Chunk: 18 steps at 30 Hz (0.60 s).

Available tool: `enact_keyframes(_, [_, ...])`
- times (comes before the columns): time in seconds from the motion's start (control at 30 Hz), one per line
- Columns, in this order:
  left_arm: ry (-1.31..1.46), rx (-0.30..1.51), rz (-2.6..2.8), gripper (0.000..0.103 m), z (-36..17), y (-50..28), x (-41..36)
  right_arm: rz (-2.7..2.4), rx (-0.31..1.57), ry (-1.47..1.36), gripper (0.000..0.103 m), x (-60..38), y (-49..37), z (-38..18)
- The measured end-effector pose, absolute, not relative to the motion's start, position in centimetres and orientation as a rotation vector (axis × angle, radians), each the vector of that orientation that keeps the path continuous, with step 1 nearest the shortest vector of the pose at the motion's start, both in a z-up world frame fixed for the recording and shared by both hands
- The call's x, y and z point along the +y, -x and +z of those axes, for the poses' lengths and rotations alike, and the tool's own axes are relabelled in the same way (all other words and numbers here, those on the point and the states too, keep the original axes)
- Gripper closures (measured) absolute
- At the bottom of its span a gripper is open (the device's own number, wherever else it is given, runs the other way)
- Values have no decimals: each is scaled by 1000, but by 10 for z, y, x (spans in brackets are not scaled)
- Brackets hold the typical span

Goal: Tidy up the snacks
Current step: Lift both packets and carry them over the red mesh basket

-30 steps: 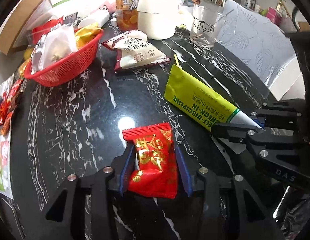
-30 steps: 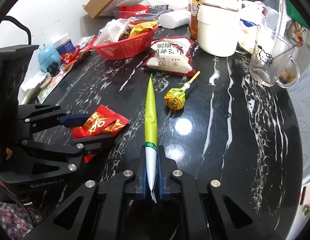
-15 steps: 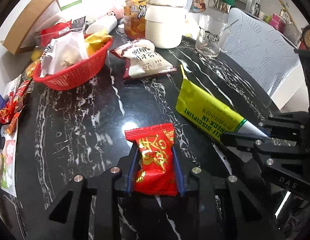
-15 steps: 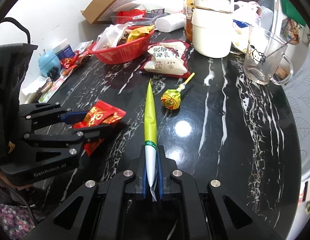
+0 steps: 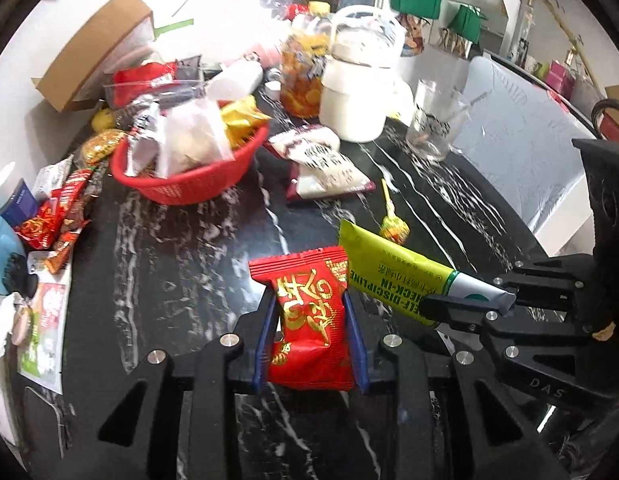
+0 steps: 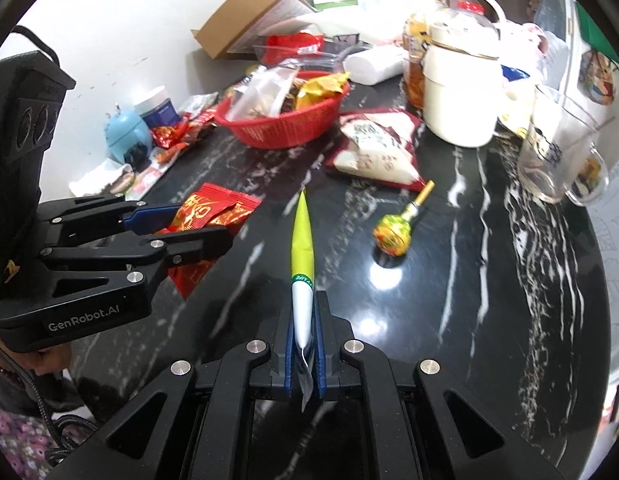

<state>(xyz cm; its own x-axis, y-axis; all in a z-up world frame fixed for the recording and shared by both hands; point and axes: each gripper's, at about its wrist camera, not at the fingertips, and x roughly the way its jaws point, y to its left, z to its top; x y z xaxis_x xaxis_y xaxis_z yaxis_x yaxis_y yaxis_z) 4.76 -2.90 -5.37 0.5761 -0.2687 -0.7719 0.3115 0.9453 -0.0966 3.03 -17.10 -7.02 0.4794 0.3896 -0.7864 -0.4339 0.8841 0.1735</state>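
My left gripper (image 5: 309, 300) is shut on a red snack packet with gold print (image 5: 309, 320) and holds it above the black marble table (image 5: 169, 260). It also shows in the right wrist view (image 6: 209, 216). My right gripper (image 6: 303, 312) is shut on the white end of a flat yellow-green packet (image 6: 301, 236), held edge-on above the table. That packet shows flat in the left wrist view (image 5: 389, 272). A red basket (image 5: 189, 184) full of snacks stands at the back left, and it shows in the right wrist view (image 6: 289, 124).
A lollipop (image 6: 391, 234) and a white-and-red snack bag (image 6: 373, 148) lie mid-table. A white kettle (image 6: 457, 96), an orange jar (image 5: 301, 80) and a glass mug (image 6: 557, 152) stand behind. Loose red packets (image 5: 57, 216) and a cardboard box (image 6: 245, 20) lie at the left.
Both grippers have lifted their packets higher and moved toward the basket. The lollipop has come into the left wrist view.
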Motion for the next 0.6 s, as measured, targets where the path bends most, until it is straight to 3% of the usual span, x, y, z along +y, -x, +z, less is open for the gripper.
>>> enact_keyframes(0.6, [19,779,-252,72,-11,-70,20,562,826,100,95,-138,-65,-25])
